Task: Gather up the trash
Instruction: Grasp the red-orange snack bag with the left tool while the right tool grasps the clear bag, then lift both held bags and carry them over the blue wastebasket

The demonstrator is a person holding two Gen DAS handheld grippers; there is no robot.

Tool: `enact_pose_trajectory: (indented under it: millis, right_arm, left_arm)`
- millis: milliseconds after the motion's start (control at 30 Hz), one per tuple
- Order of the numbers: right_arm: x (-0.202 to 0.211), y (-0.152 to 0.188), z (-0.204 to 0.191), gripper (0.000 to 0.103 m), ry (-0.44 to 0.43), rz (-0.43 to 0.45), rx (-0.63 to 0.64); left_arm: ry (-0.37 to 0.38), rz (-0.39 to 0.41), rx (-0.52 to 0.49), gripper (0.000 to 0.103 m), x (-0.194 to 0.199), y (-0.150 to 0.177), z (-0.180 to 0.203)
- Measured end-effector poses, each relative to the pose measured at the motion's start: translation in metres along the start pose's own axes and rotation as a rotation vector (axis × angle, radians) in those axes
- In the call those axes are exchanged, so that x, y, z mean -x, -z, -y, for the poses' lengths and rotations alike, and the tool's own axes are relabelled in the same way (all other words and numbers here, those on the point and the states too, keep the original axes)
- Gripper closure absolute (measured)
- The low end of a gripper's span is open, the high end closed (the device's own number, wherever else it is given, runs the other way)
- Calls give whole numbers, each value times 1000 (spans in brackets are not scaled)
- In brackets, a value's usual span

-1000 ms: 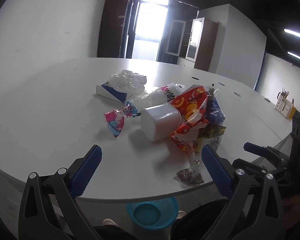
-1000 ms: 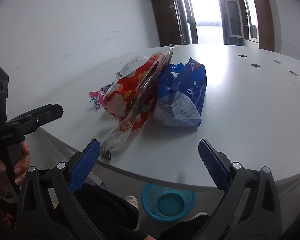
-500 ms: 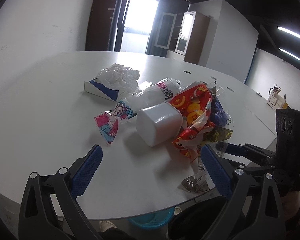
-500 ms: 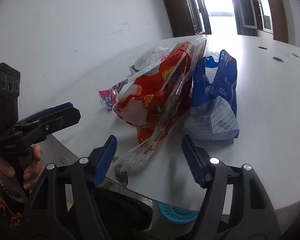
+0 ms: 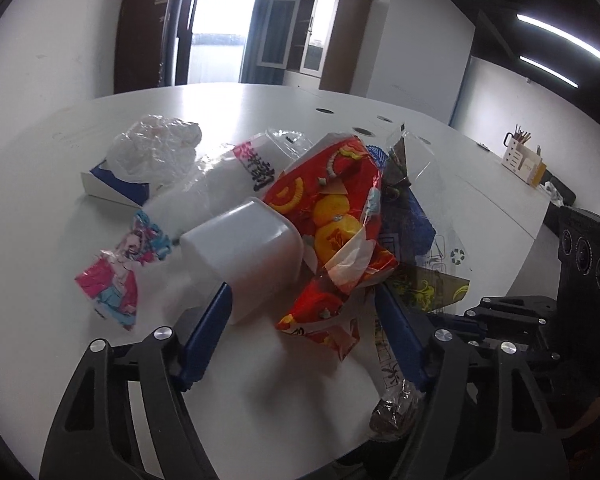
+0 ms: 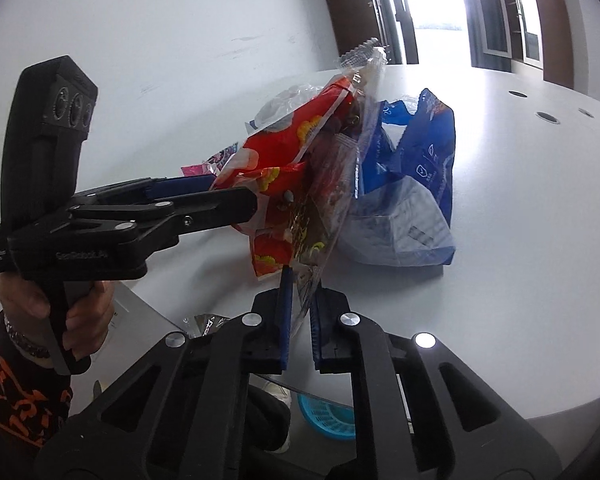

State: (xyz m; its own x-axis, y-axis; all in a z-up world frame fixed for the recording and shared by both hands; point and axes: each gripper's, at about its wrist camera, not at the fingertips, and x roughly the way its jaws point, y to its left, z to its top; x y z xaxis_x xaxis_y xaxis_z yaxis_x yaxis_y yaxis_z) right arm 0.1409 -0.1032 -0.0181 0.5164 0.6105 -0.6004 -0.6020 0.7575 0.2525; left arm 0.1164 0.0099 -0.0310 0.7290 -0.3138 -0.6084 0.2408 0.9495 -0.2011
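right gripper (image 6: 300, 300) is pinched on the clear wrapper (image 6: 320, 264), while left gripper (image 5: 304, 316) has just been closing around the white cup (image 5: 244, 256) and red bag (image 5: 332, 240).

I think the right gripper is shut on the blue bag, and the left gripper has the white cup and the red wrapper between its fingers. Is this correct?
Not quite. The right gripper is shut on the clear plastic wrapper, not on the blue bag, which lies apart to the side, as the right wrist view shows. The rest holds: the left gripper, whose jaws have just been closing, has the white cup and red wrapper between its fingers.
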Motion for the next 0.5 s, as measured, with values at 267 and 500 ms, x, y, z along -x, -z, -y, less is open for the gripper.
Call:
enact_pose_trajectory:
  millis: [267,500]
  right_arm:
    - [22,4,-2,99,14,44,18]
    - [49,12,-4,99,21,82,17]
  left_arm:
    - [53,12,-14,92,-2,2,14]
    - [22,104,-36,100,30,-7,33]
